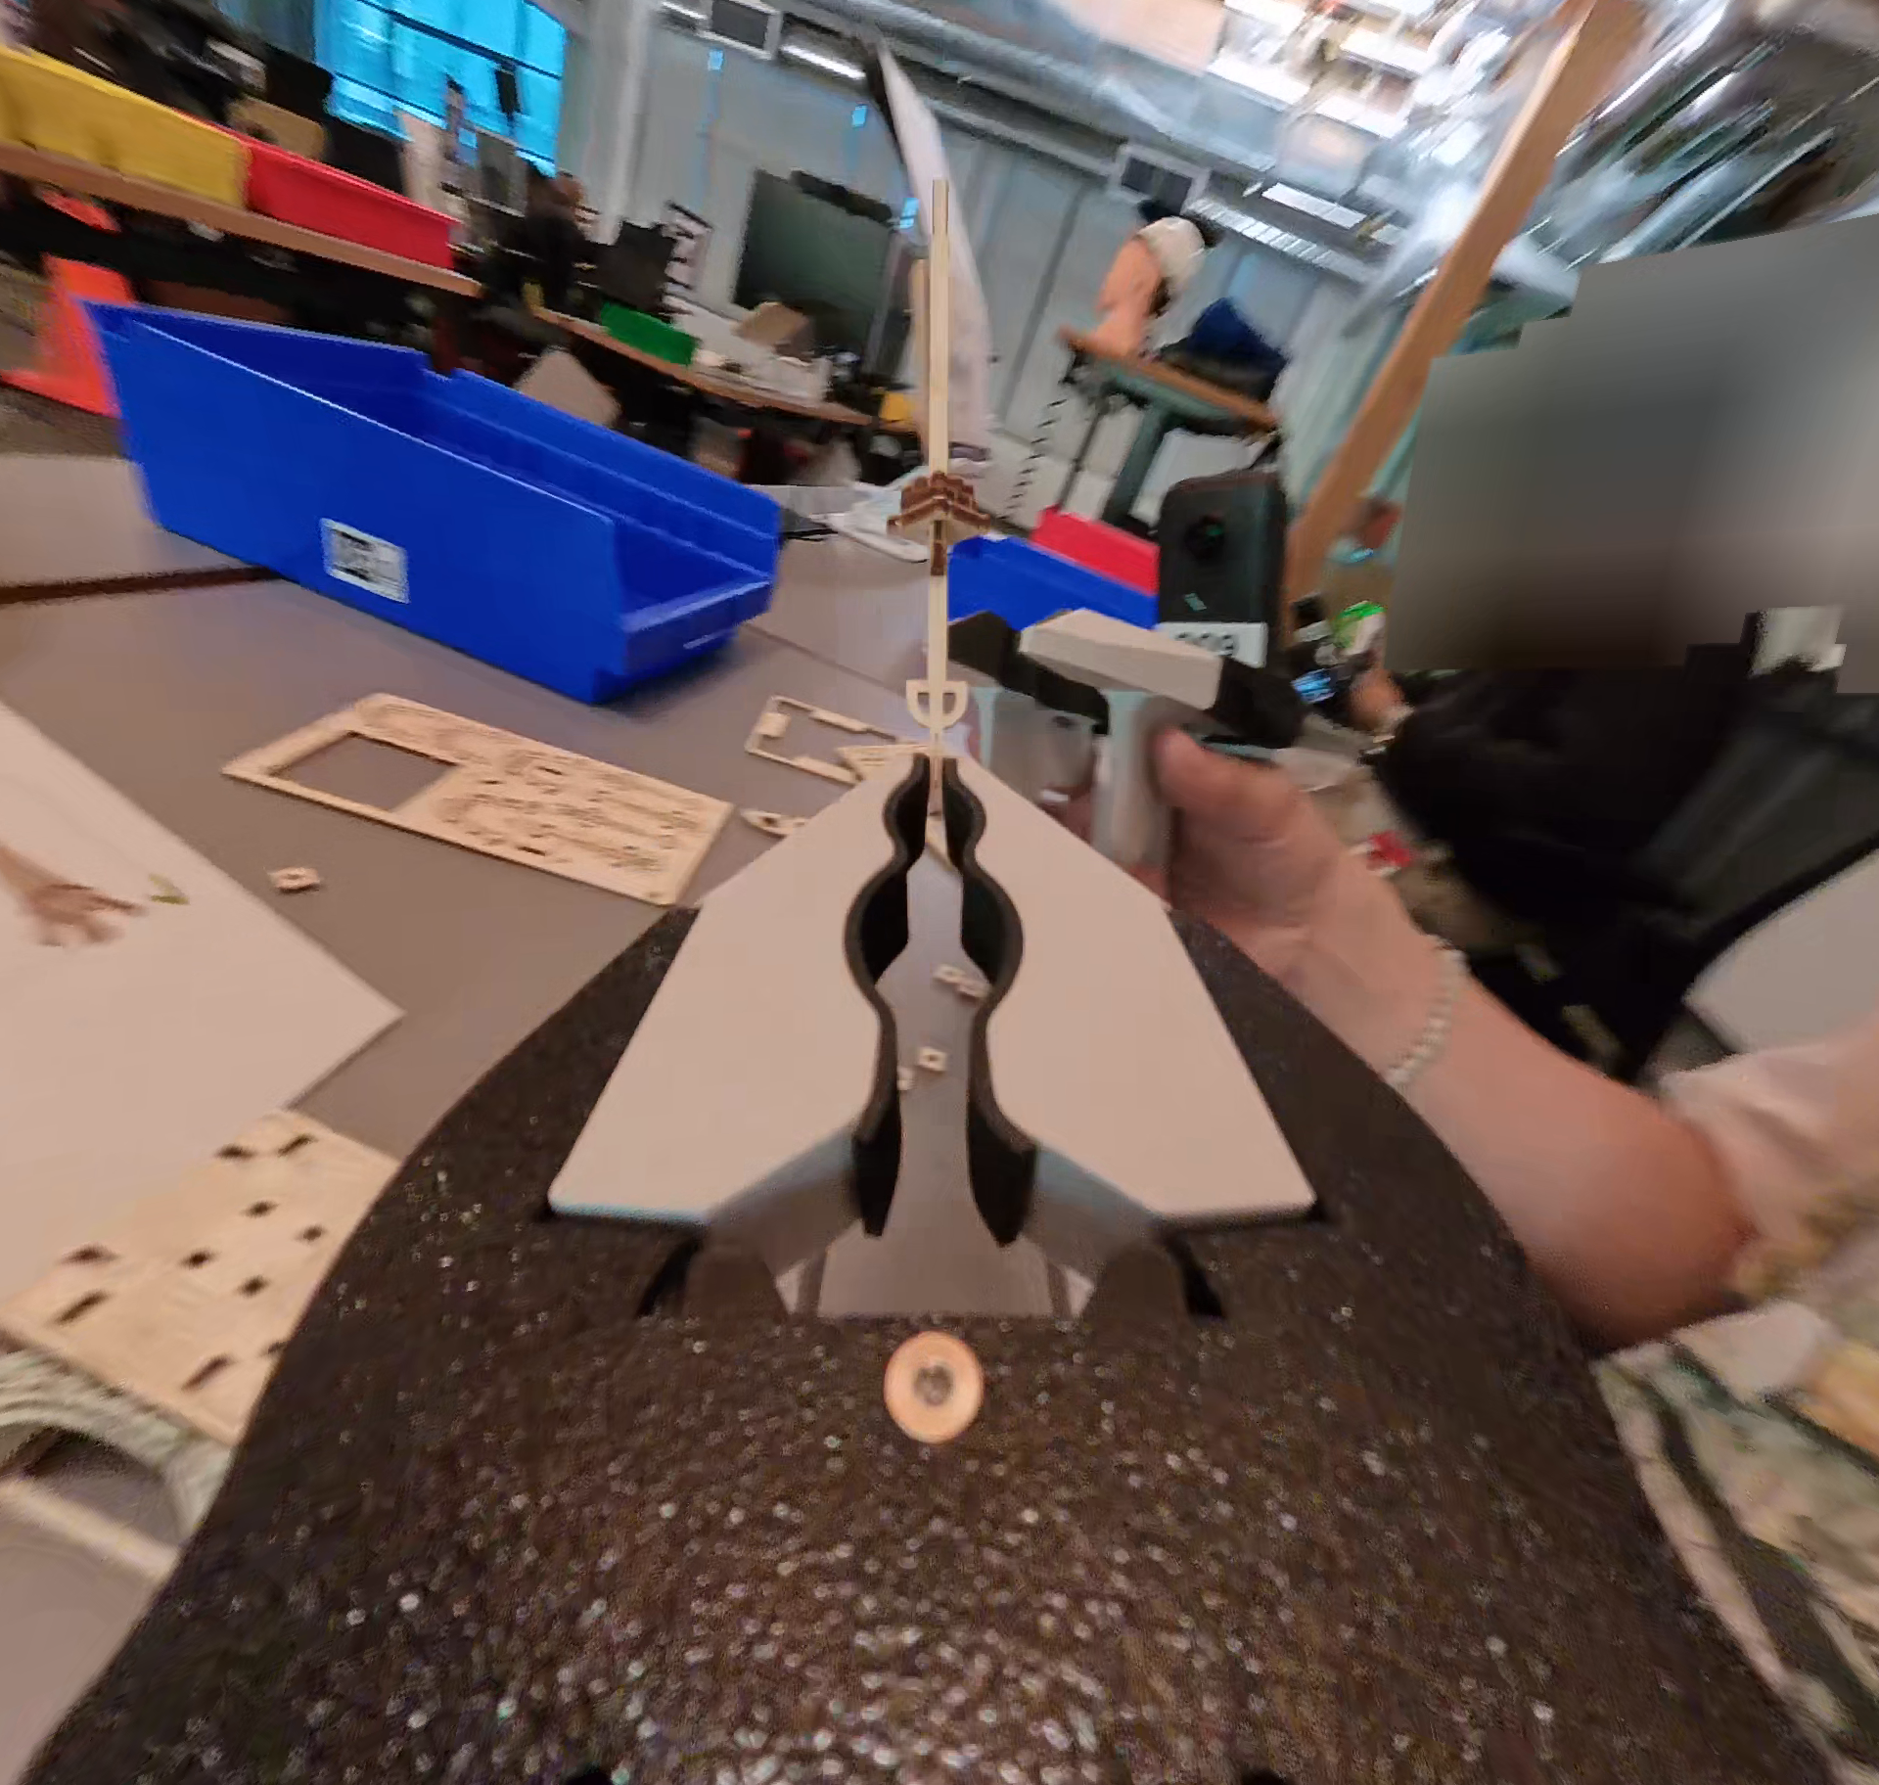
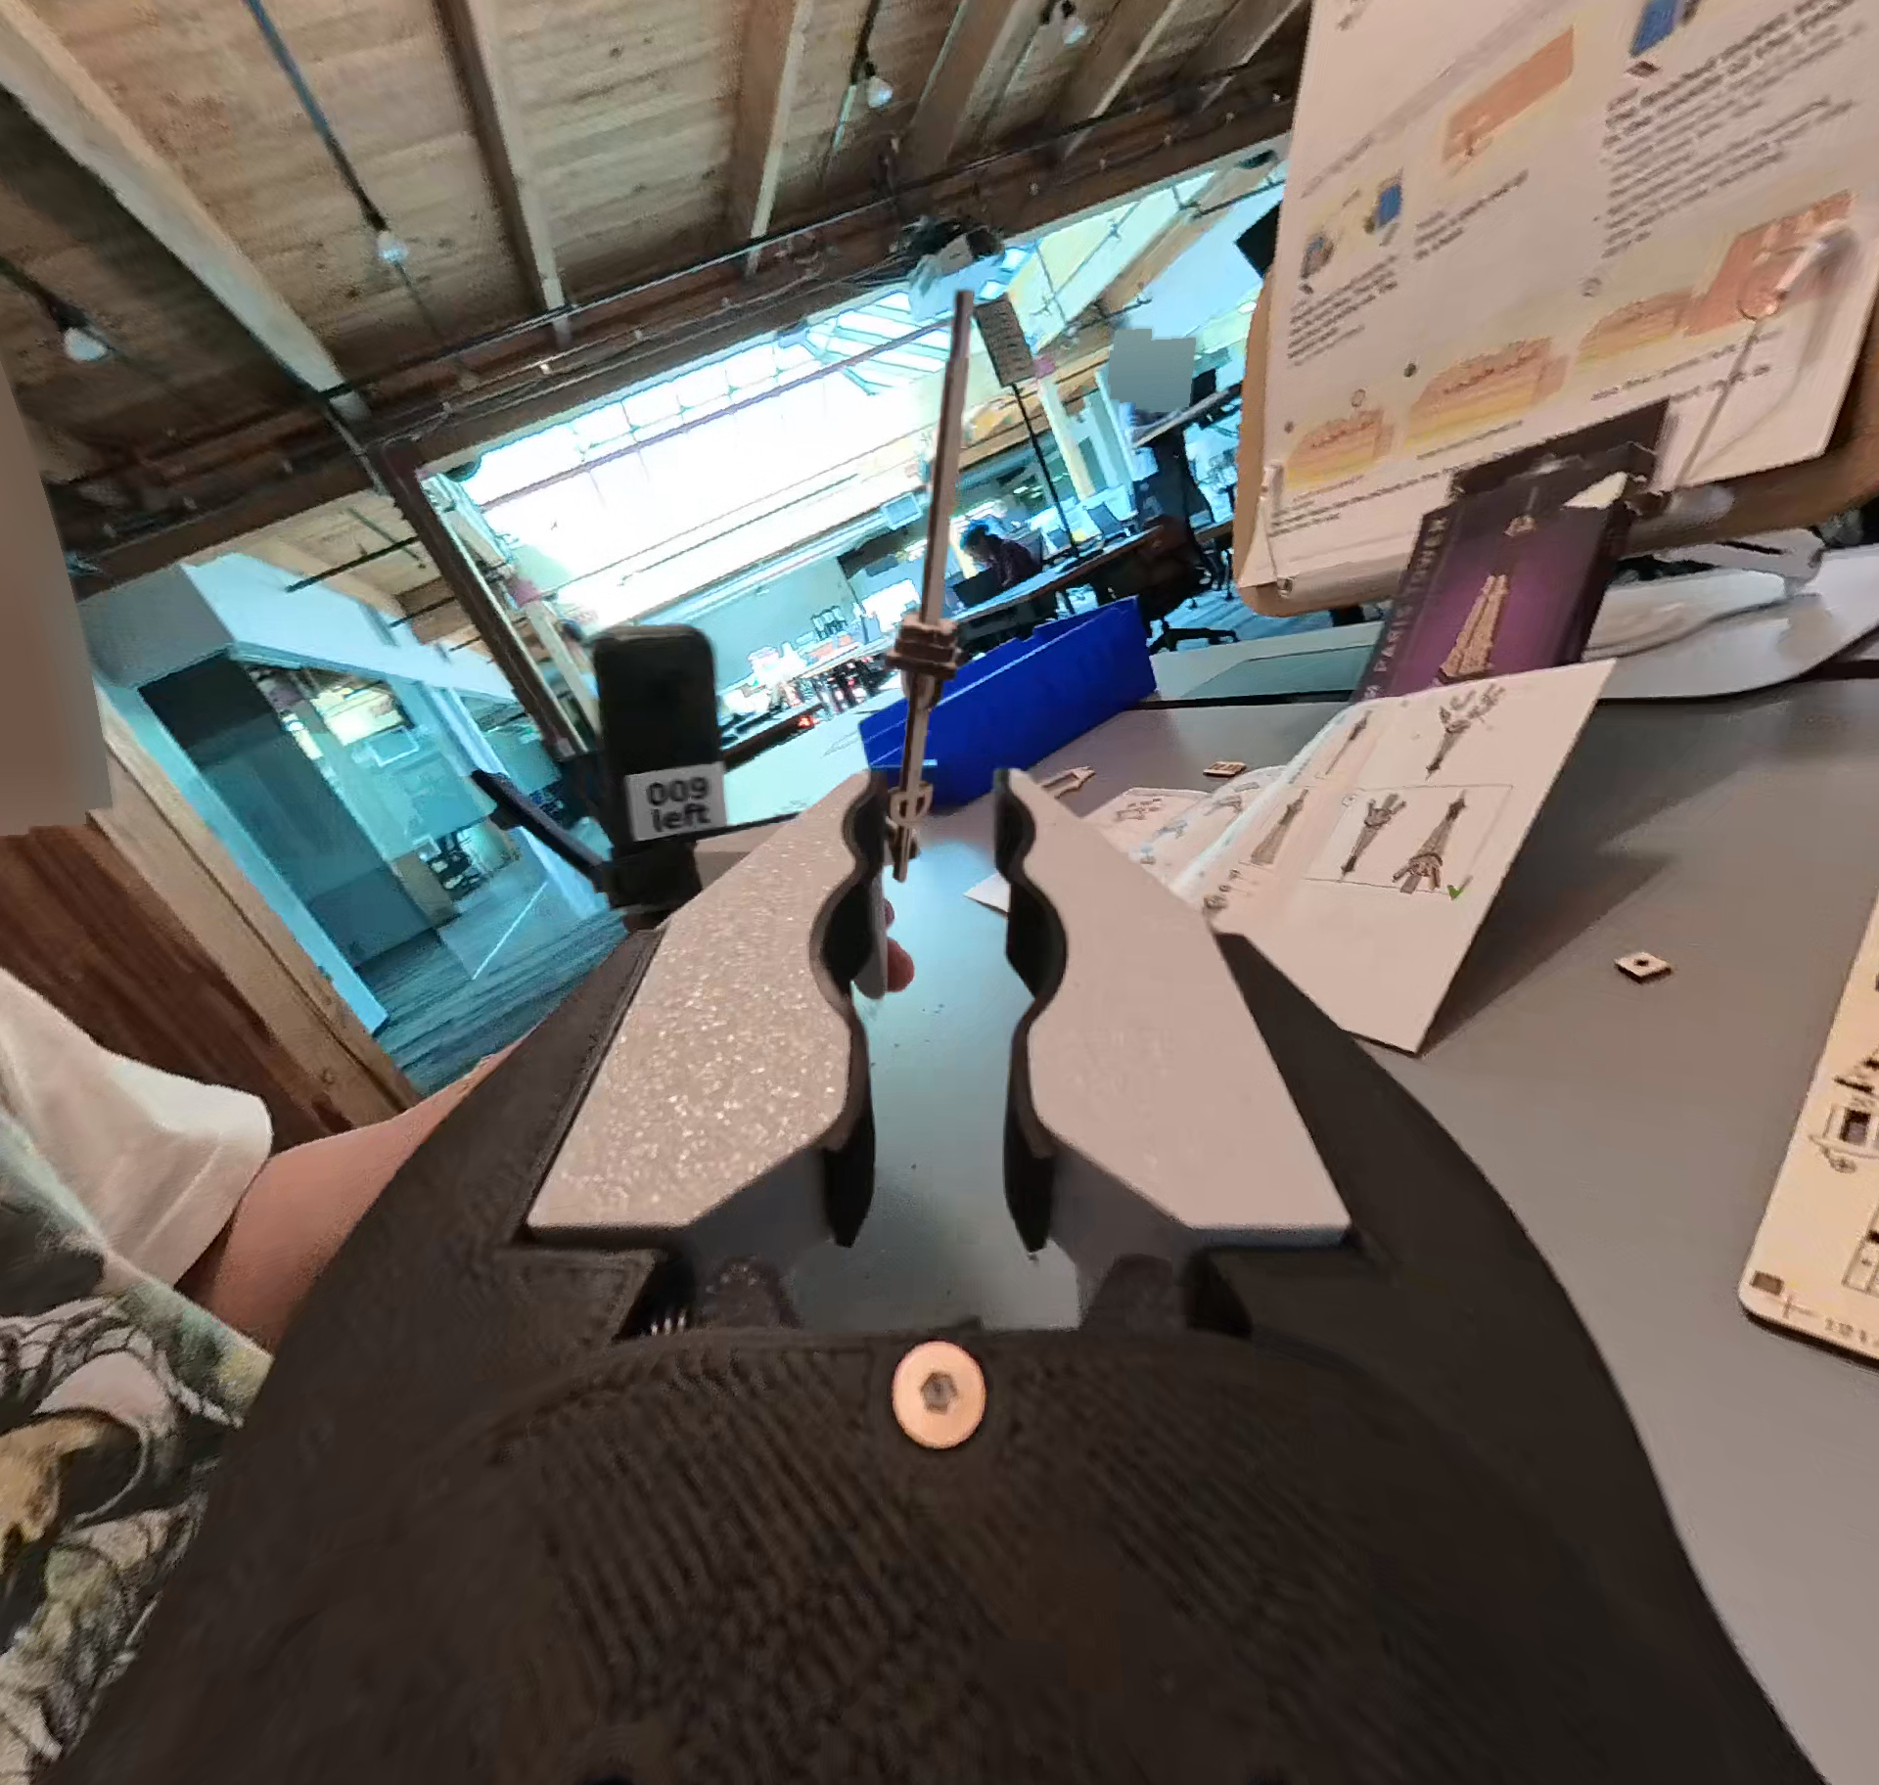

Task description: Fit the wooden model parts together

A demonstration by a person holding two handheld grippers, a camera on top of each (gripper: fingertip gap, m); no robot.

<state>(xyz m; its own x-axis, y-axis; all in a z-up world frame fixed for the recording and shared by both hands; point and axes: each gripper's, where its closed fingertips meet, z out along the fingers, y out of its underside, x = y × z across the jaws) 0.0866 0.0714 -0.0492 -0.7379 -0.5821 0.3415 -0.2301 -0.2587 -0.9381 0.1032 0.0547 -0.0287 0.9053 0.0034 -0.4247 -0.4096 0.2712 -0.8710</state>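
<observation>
The left gripper [image 1: 933, 789] is pinched on the foot of a thin wooden spire [image 1: 941, 394], which stands upright above the table [image 1: 488, 933]. The right gripper [image 2: 935, 816], fingers apart, sits just beside it, apparently not touching. The spire is pale, with a dark collar partway up.

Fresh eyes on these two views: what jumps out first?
The thin wooden spire, standing upright, pinched at its base in the left gripper with jaws shut on it. Beside it the right gripper has its jaws open. A big blue bin sits on the grey table, behind punched-out wooden sheets.
</observation>
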